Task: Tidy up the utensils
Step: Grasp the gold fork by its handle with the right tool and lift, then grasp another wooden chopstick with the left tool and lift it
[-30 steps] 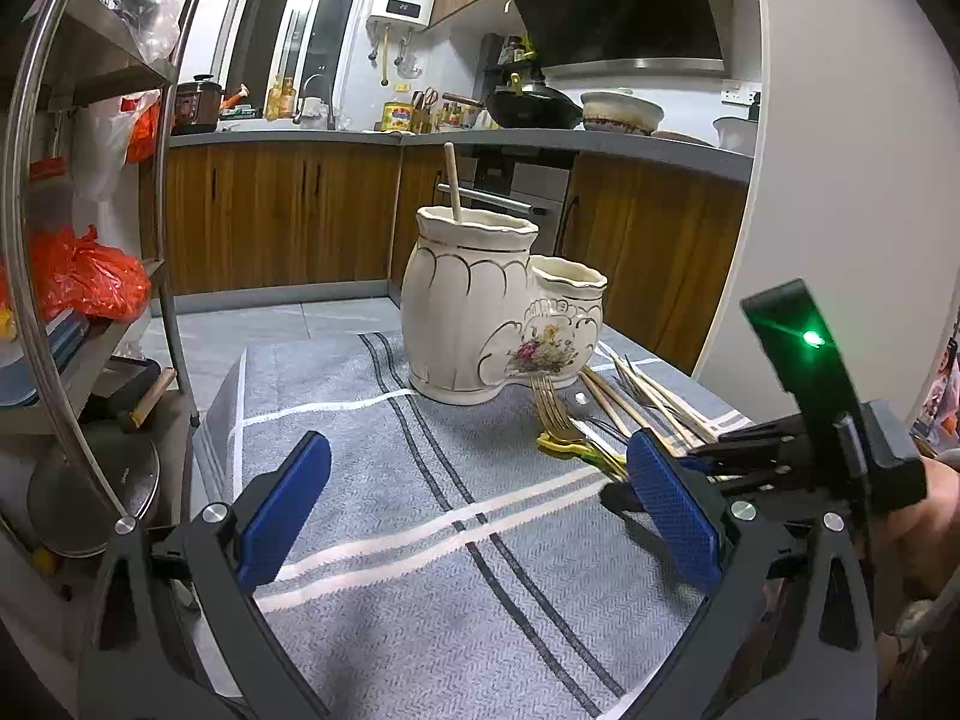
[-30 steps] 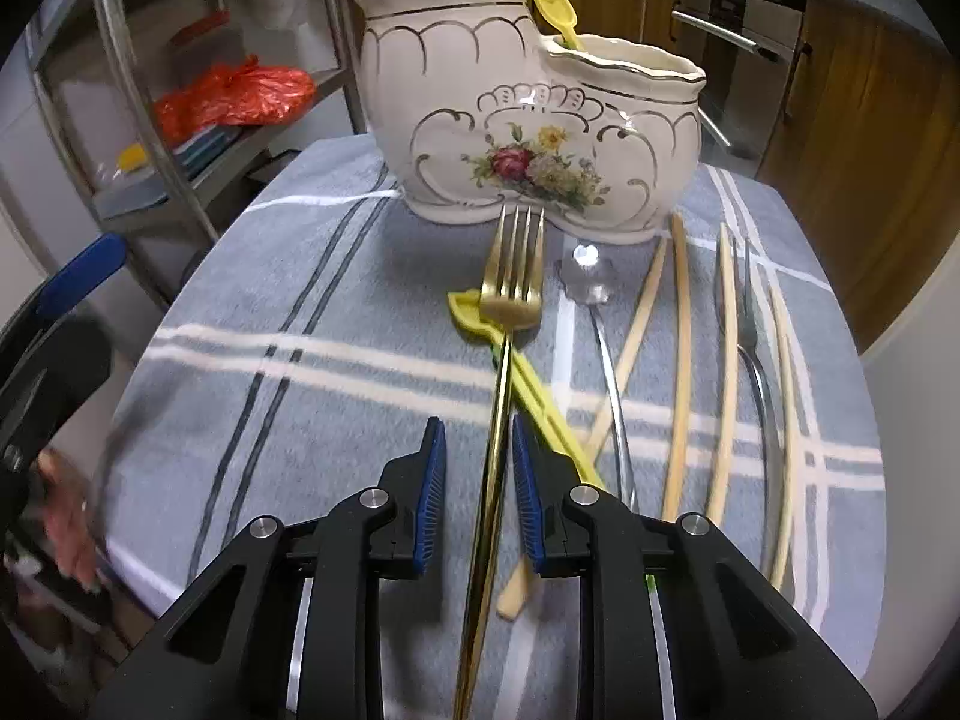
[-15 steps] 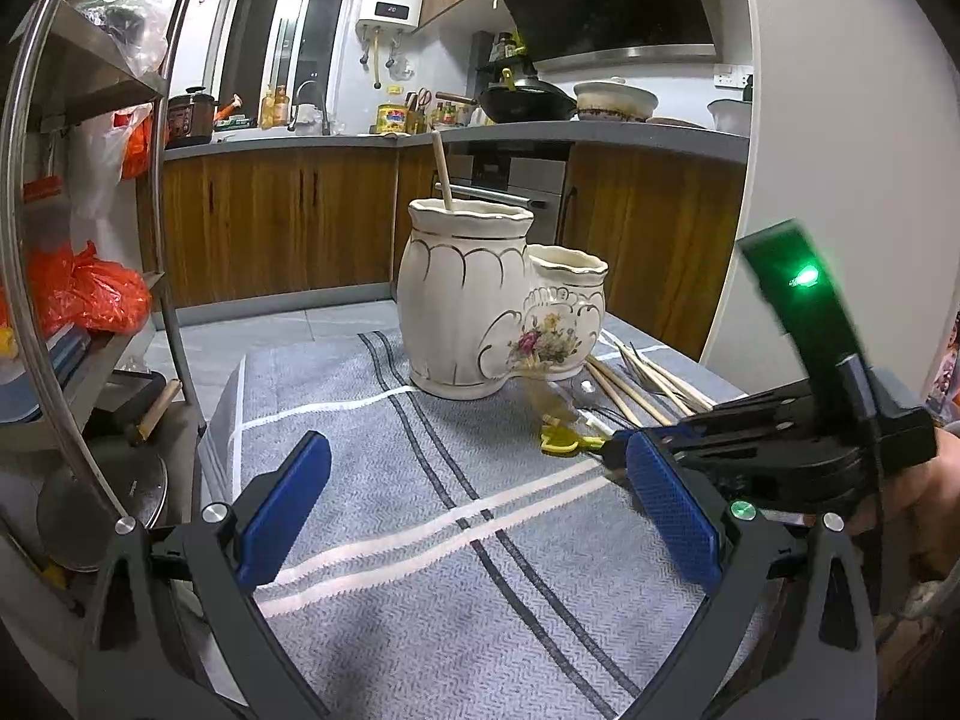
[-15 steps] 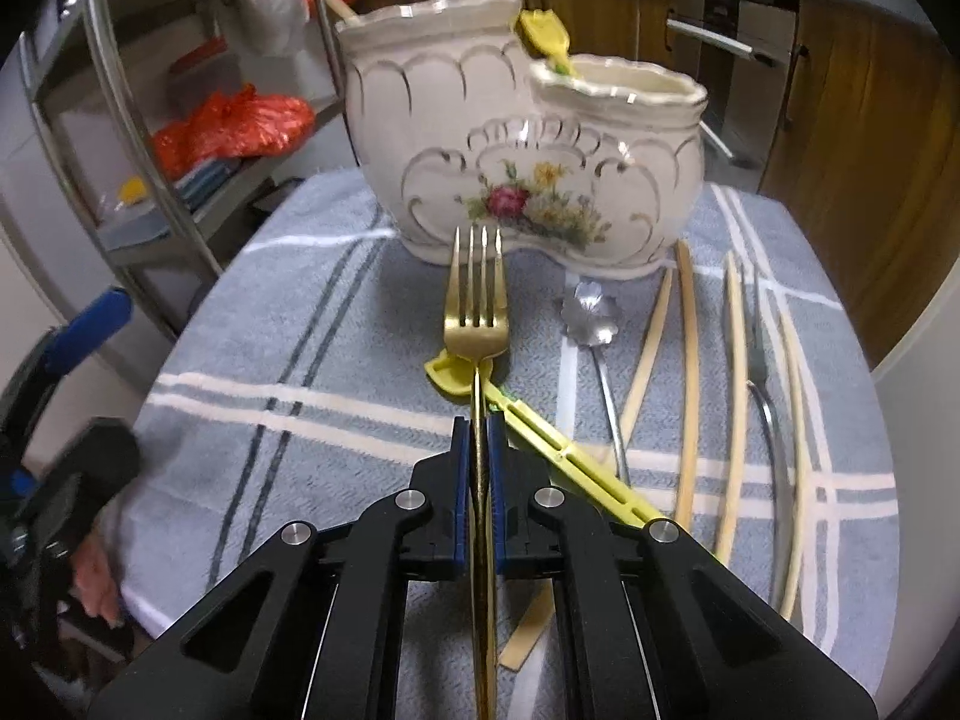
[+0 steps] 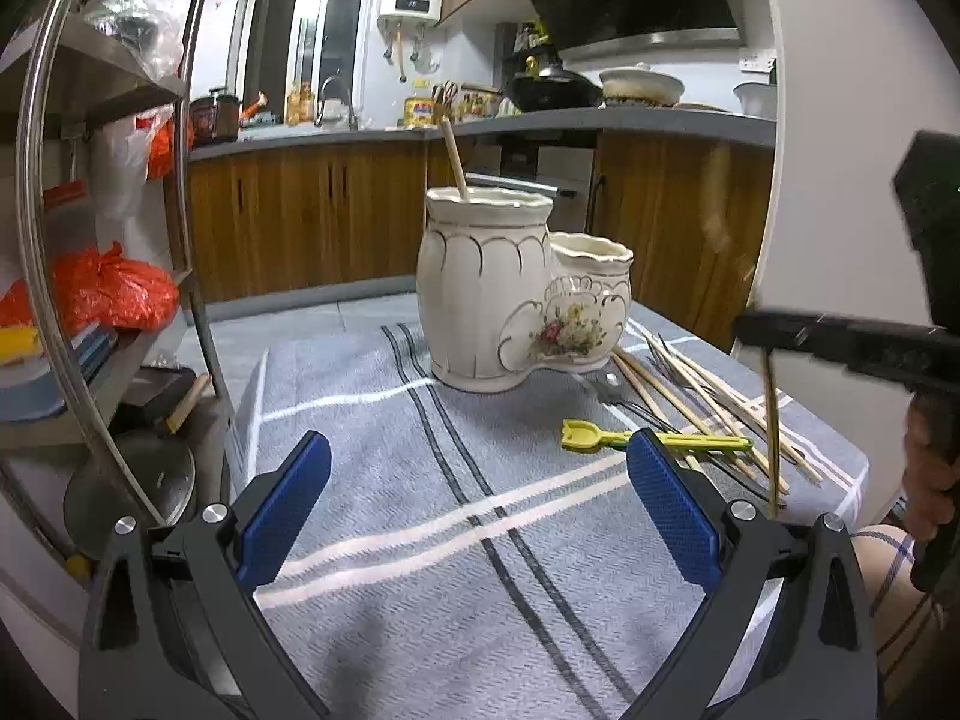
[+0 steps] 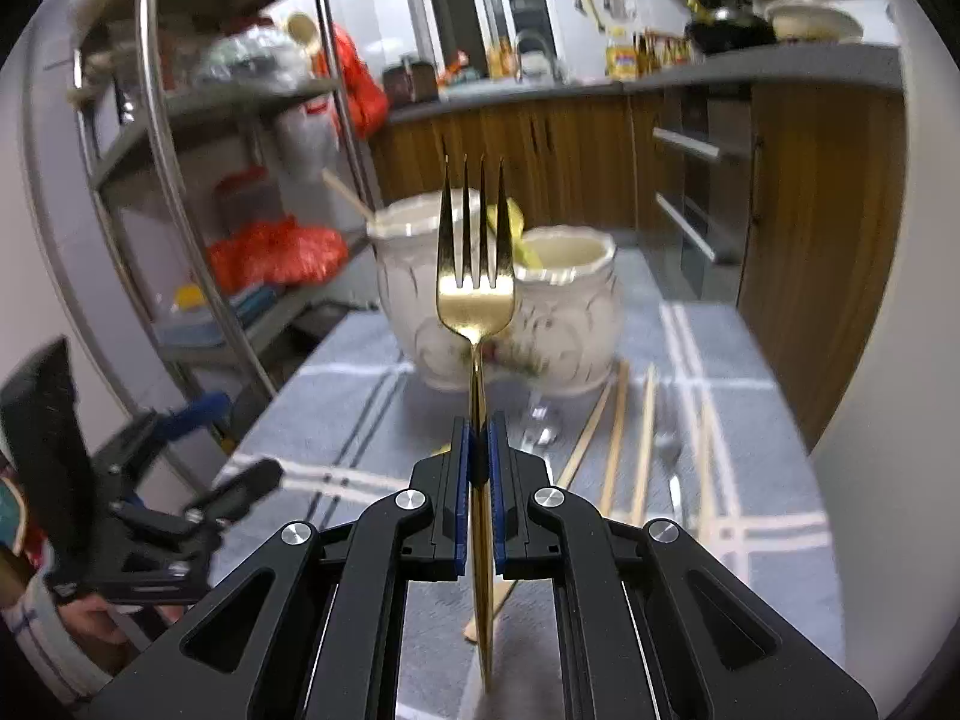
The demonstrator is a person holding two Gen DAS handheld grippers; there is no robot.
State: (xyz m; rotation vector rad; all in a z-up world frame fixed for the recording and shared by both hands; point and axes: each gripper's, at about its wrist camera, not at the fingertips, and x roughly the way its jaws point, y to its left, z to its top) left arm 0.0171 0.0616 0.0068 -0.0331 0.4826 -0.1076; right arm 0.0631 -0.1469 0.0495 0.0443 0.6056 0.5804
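Here the right gripper (image 6: 479, 456) is clamped on the handle of a gold fork (image 6: 477, 294), blue pads pressed against the stem from both sides; the fork is off the cloth, tines pointing up and away from the camera, the handle's end passing back between the black arms. The left gripper (image 5: 474, 498) hangs over the grey striped cloth (image 5: 372, 498) with its jaws spread wide and nothing between the blue pads. Just past its right pad a yellow plastic spoon (image 5: 654, 437) lies flat on the cloth, bowl end toward the left. Beside and partly under it lie several wooden chopsticks (image 5: 690, 396) fanned out with a dark-handled utensil among them; which kind is hard to tell from the left view. Farther back stands a white ceramic holder (image 5: 516, 294) with two compartments, upright on the cloth: the taller left one holds a wooden stick (image 5: 453, 159) leaning left, and in the right view a yellow piece (image 6: 510, 234) shows at the lower compartment, blurred. Behind are a metal shelf rack (image 5: 102, 228) with orange bags and wooden kitchen cabinets (image 5: 300, 216).
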